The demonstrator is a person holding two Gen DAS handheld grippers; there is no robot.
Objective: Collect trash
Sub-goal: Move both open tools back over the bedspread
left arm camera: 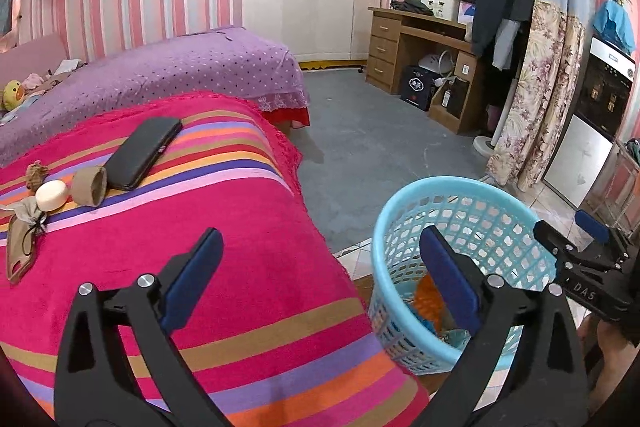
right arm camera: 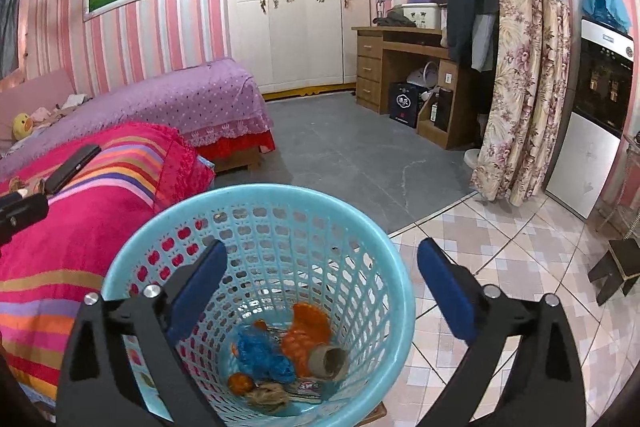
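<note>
The light-blue plastic basket (right arm camera: 256,193) stands on the floor beside the striped pink blanket (left arm camera: 224,227). My right gripper (right arm camera: 322,247) hangs open just above its mouth with nothing between the pads. At the bottom lie an orange net (right arm camera: 308,331), a blue net (right arm camera: 260,351), a cardboard tube (right arm camera: 330,361) and a brown crumpled scrap (right arm camera: 268,397). My left gripper (left arm camera: 320,239) is open and empty, over the blanket's edge next to the basket (left arm camera: 460,211). On the blanket at far left lie another cardboard tube (left arm camera: 90,185), a white round piece (left arm camera: 51,195), a brown crumpled scrap (left arm camera: 36,173) and a black phone (left arm camera: 142,153).
A purple-covered bed (left arm camera: 180,67) lies behind the blanket. A wooden desk (left arm camera: 420,47) with boxes under it stands at the back right. A floral curtain (right arm camera: 520,95), a water dispenser (right arm camera: 600,99) and a small dark stool (right arm camera: 618,267) line the right side. Grey floor (right arm camera: 352,155) stretches beyond the basket.
</note>
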